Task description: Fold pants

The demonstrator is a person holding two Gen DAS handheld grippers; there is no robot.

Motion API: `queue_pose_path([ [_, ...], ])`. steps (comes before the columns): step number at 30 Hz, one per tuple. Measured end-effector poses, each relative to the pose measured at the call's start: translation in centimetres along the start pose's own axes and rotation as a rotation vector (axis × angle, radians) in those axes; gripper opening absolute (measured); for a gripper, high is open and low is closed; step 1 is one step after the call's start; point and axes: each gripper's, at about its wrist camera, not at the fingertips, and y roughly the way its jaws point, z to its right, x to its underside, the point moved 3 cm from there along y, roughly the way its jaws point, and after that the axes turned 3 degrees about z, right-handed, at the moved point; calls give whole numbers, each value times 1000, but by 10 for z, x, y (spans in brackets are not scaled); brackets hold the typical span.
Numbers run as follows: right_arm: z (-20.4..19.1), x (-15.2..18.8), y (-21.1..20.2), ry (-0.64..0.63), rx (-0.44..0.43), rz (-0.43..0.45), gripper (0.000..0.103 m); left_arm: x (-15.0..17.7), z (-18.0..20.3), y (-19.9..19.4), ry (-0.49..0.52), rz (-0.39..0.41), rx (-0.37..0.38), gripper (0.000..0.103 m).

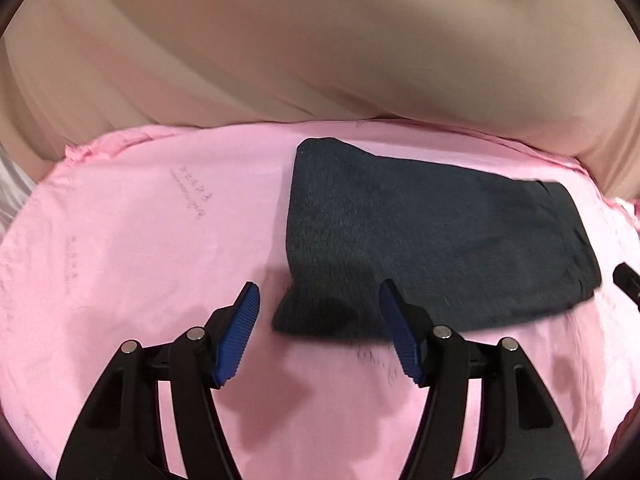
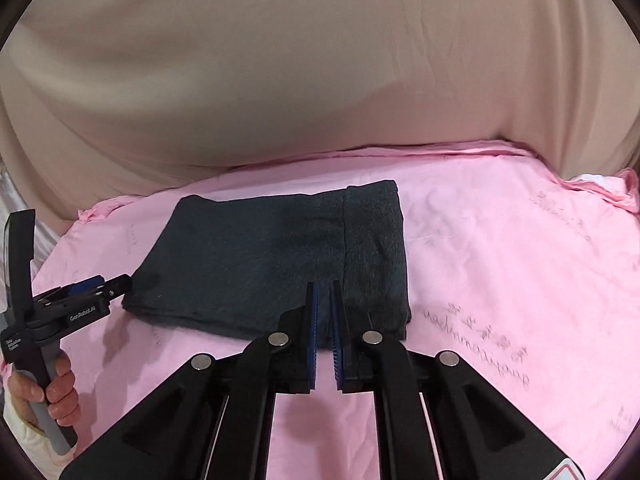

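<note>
The dark grey pants (image 1: 420, 240) lie folded into a flat rectangle on the pink sheet (image 1: 140, 240). My left gripper (image 1: 319, 290) is open and low over the sheet, and the pants' near left corner lies between its blue pads (image 1: 240, 328), untouched. In the right wrist view the pants (image 2: 260, 248) sit left of centre. My right gripper (image 2: 323, 286) is shut to a thin slit over their near right edge; I cannot tell whether any cloth is pinched. The left gripper (image 2: 116, 282) shows at the left edge, held by a hand (image 2: 56, 392). A black part of the right gripper (image 1: 626, 284) shows beyond the pants' right end.
A beige draped cloth (image 2: 320, 60) rises behind the far edge of the sheet (image 2: 500, 260). The sheet is wrinkled, with faint printed writing (image 2: 480, 332) on it. Its bunched rim (image 2: 624, 192) marks the right back corner.
</note>
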Motion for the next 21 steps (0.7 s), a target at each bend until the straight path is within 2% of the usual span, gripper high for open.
queue_pose_path([
  [3,-6,19,-18,-13,41,28,8,16,5,-23,21,10,-8,61],
  [10,-13,62,-27,14,63,-23,9,48,8,-51,64,27,-12,64],
  [13,-12,79,-33,38,63,-44,9,62,7,-51,76,22,-14,64],
  [18,-7,106,-43,66,74,-69,19,89,4,-60,88,29,-44,67],
  [21,-7,119,-46,61,89,-86,20,104,1,-61,78,26,-47,71],
])
